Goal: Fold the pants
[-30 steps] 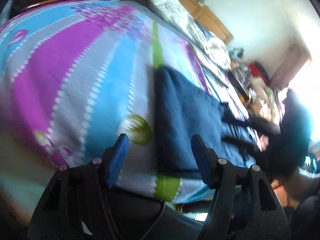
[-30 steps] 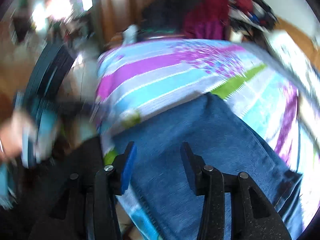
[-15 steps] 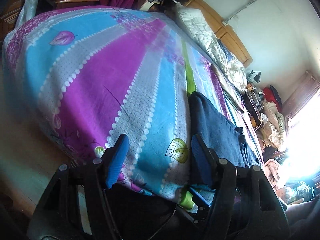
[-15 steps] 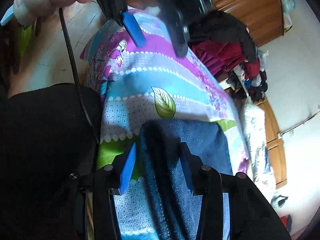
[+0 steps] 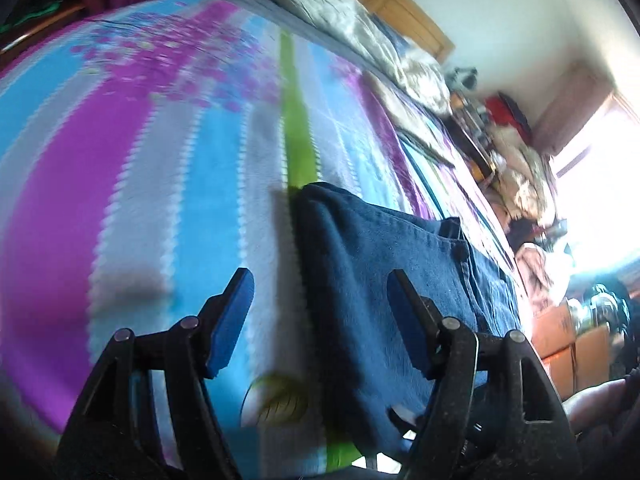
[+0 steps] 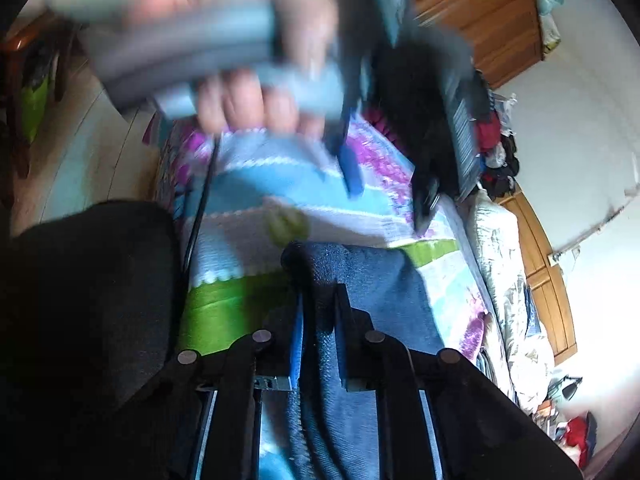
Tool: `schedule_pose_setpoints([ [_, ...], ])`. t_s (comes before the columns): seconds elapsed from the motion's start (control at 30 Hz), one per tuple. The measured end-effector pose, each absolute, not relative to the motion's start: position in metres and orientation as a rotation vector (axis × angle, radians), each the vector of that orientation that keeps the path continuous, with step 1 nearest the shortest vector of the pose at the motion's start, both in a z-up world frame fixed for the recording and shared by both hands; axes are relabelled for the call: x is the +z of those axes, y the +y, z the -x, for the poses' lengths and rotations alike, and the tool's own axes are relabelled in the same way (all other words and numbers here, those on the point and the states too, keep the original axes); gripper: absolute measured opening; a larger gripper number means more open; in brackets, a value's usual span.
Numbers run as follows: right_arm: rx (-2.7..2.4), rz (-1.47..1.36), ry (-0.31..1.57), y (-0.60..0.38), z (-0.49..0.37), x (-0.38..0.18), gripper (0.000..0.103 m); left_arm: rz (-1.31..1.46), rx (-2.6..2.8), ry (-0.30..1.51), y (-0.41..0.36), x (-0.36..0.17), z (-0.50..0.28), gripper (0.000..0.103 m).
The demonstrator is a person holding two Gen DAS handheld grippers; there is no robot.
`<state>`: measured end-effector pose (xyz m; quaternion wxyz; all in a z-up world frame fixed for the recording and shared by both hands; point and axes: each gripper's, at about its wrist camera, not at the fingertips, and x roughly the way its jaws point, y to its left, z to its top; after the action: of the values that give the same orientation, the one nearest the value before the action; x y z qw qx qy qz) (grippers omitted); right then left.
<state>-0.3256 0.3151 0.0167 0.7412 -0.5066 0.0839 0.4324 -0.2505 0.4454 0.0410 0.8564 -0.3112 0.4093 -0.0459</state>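
Note:
Dark blue denim pants (image 5: 384,276) lie folded lengthwise near the front edge of a bed. In the left wrist view my left gripper (image 5: 320,292) is open, its blue pads straddling the pants' near folded end just above the cloth. In the right wrist view the same pants (image 6: 360,276) run away from me, and my right gripper (image 6: 318,312) is shut on their thick folded edge. The other gripper (image 6: 352,172), held in a blurred hand (image 6: 248,104), hovers above the far end of the pants.
The bedsheet (image 5: 132,152) is striped purple, blue, grey and green. Pillows and bedding (image 5: 360,24) lie along the wooden headboard. A cluttered table (image 5: 492,148) stands beyond the bed by a bright window. A dark trouser leg (image 6: 88,292) is at the bed's front edge.
My right gripper has closed on the pants' folded edge. My left gripper has swung back over the pants' end, still open, and now moves fast in the right wrist view.

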Motion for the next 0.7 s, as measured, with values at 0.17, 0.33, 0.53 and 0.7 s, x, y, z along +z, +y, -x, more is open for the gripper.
schedule_pose_setpoints([
  [0.17,0.923,1.061,0.184,0.304,0.319,0.034,0.014,0.682,-0.153,0.952,0.444,0.019,0.200,0.070],
  [0.33,0.933,1.001,0.216,0.296,0.317,0.051,0.013,0.758,-0.174,0.972,0.442,0.011,0.172,0.068],
  [0.53,0.928,0.829,0.312,0.272,0.290,0.088,0.010,0.706,-0.159,0.988,0.430,0.015,0.171,0.018],
  [0.7,0.863,0.639,0.358,0.217,0.266,0.128,0.005,0.684,-0.133,0.871,0.404,0.078,0.177,0.012],
])
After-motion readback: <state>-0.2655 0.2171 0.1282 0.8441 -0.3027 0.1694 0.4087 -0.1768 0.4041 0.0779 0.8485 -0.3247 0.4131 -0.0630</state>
